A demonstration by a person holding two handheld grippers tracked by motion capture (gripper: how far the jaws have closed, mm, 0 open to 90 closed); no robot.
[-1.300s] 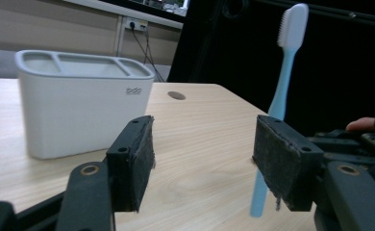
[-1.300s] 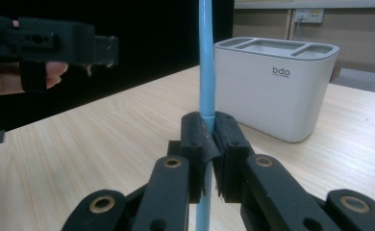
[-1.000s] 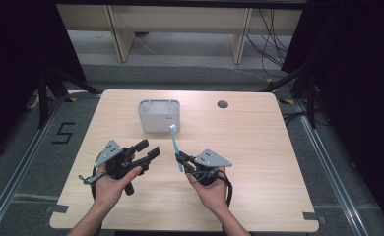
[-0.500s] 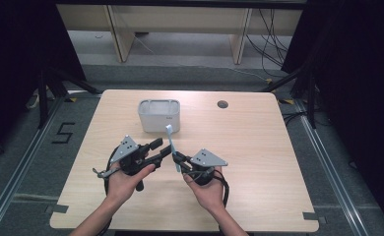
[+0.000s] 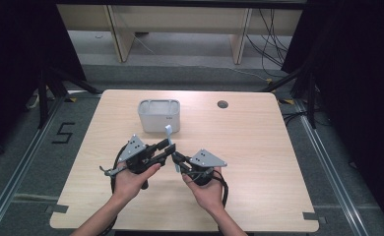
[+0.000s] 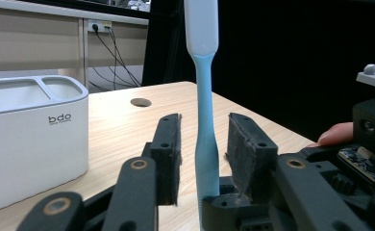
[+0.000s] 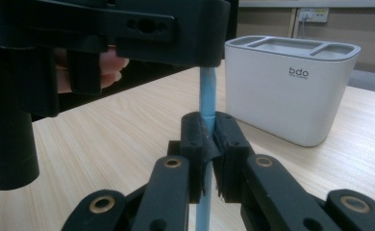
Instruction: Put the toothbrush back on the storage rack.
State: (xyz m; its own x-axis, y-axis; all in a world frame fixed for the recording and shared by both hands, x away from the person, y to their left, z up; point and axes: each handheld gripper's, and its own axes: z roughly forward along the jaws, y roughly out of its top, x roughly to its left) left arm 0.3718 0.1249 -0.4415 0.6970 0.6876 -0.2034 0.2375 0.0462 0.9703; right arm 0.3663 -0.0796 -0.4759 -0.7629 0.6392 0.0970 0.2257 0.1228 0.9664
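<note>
Toothbrush (image 6: 206,144) stands straight up over the counter (image 5: 259,142), pinched tight low on its blue handle by the right tool (image 7: 208,139) — so the other hand can take it. Left tool (image 6: 202,144) has just been closing around the handle — its pads (image 6: 168,154) not touching yet. White holder (image 5: 159,116) waits just beyond.

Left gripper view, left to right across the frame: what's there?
White holder → table's round hole → left tool's left pad → blue-and-white toothbrush → its right pad → fingertip.
</note>
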